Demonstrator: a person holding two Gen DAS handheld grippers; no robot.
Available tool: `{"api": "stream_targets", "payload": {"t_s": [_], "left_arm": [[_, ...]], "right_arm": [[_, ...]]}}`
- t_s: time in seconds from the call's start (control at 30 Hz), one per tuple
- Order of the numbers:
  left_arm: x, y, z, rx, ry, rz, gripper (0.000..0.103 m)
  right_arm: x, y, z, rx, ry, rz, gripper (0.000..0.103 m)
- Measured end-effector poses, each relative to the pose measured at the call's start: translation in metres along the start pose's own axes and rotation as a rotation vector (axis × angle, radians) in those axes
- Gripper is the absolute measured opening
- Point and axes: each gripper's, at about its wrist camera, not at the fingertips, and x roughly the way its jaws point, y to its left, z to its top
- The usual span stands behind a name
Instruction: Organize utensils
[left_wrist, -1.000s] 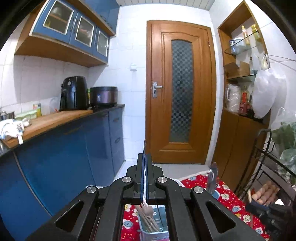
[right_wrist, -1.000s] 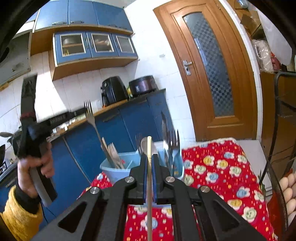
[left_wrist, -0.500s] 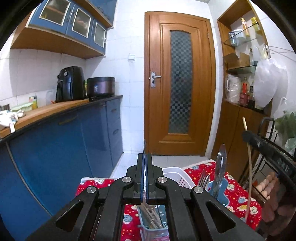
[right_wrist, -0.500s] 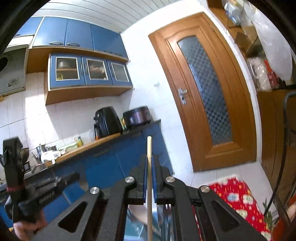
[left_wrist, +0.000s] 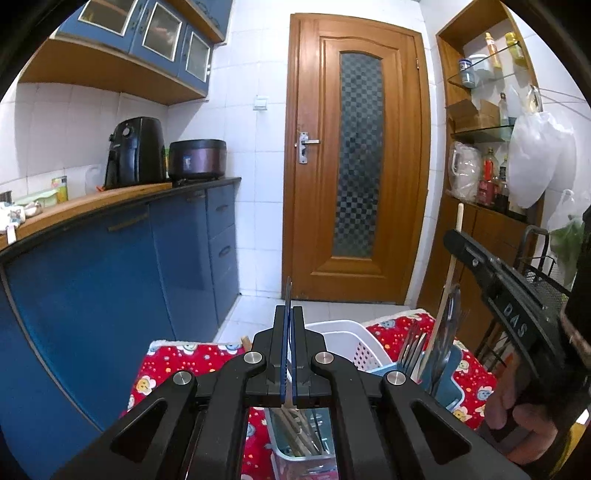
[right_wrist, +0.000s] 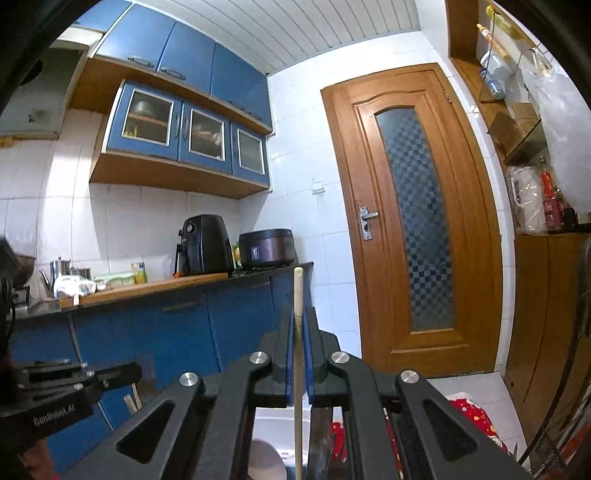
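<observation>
My left gripper (left_wrist: 288, 314) is shut on a thin metal fork (left_wrist: 287, 291), seen edge-on, its end poking up past the jaws. It hangs over a pale basket (left_wrist: 284, 448) with several wooden utensils. My right gripper (right_wrist: 299, 314) is shut on a long wooden stick (right_wrist: 298, 295) that stands upright. The left wrist view shows that stick (left_wrist: 448, 273) reaching down beside a blue holder (left_wrist: 456, 363) of forks and knives. A white basket (left_wrist: 343, 332) stands behind the left jaws.
The baskets sit on a red flowered cloth (left_wrist: 173, 365). A blue cabinet run with a wooden counter (left_wrist: 110, 199) lies left, carrying an air fryer (left_wrist: 135, 151) and a cooker. A wooden door (left_wrist: 354, 155) is ahead. Shelves and a wire rack (left_wrist: 543, 284) stand right.
The left gripper has sunk toward the baskets, so more cloth shows. The right gripper has tipped up from the holder to level, carrying the stick, and has come in at the right of the left view.
</observation>
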Motion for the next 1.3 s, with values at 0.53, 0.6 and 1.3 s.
{"api": "stream_targets", "payload": {"t_s": [0.53,0.6,1.3], "left_arm": [[-0.007,-0.008,-0.01,-0.022,0.055,-0.067,0.017],[-0.011,-0.005,-0.008,-0.045,0.059,-0.069,0.018],[-0.095,-0.016,-0.037,-0.071,0.029,-0.058,0.062]], "right_arm": [[-0.028,0.002,0.002,0.031,0.118,0.114,0.038],[-0.036,0.002,0.008,0.039,0.117,0.119,0.038],[-0.12,0.017,-0.012,0.092,0.304,0.112,0.068]]}}
